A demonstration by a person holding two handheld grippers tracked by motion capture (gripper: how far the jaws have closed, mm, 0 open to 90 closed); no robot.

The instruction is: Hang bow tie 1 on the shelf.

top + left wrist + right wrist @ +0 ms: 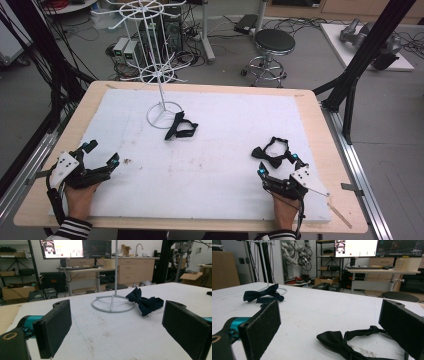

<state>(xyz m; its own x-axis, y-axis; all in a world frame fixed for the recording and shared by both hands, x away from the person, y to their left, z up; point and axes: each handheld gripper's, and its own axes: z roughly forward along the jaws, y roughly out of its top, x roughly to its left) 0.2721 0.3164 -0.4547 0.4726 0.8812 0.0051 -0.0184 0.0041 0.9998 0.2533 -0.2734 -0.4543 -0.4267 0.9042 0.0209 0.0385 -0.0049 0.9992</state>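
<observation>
A white wire stand [161,75] rises from a ring base [112,305] at the back of the white foam board [210,165]. A dark navy bow tie [180,126] [145,304] [263,296] lies against that ring. A black bow tie [272,152] [339,341] with its strap lies at the right. My left gripper [102,153] [117,332] rests open near the front left, nothing between its jaws, pointed at the navy tie. My right gripper [278,165] [329,327] stands open just short of the black tie, touching nothing.
The foam board lies on a wooden table [320,145]. A thin wooden stick [340,212] lies by the front right corner. Behind the table stand a black stool [274,42] and tangled cables; black frame posts [360,55] flank the sides.
</observation>
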